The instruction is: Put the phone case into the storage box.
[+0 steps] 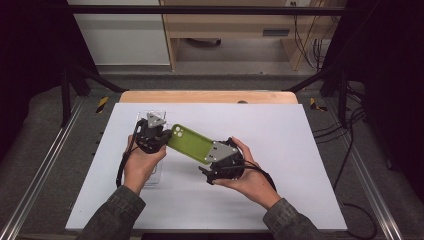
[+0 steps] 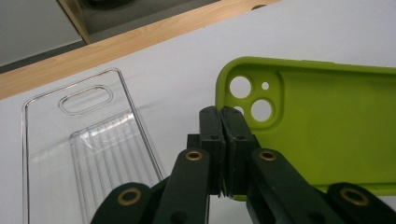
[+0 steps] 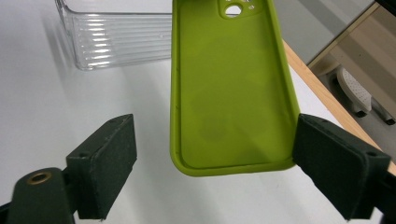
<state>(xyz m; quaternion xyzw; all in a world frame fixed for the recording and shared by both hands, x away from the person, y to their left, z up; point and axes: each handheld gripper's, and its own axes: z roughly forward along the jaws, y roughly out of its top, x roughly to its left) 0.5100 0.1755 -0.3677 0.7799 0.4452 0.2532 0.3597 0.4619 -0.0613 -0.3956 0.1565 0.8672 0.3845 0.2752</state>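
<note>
A lime-green phone case [image 1: 192,144] hangs slanted above the white mat, its camera holes toward my left gripper [image 1: 152,135]. In the left gripper view that gripper [image 2: 222,112] has its jaws pressed together on the edge of the case [image 2: 327,126] by the camera cut-outs. My right gripper [image 1: 220,160] is at the case's other end. In the right gripper view it [image 3: 215,135] stands open and wide, with the rounded bottom end of the case [image 3: 229,93] between the jaws. The right jaw sits right beside the case's edge and the left jaw is well apart from it.
A clear plastic tray [image 1: 145,116] lies on the mat behind and under my left hand, also seen as the ribbed tray [image 2: 70,140] and tray [image 3: 116,32]. The white mat [image 1: 280,150] covers a wooden table [image 1: 207,96]; metal frame rails run along both sides.
</note>
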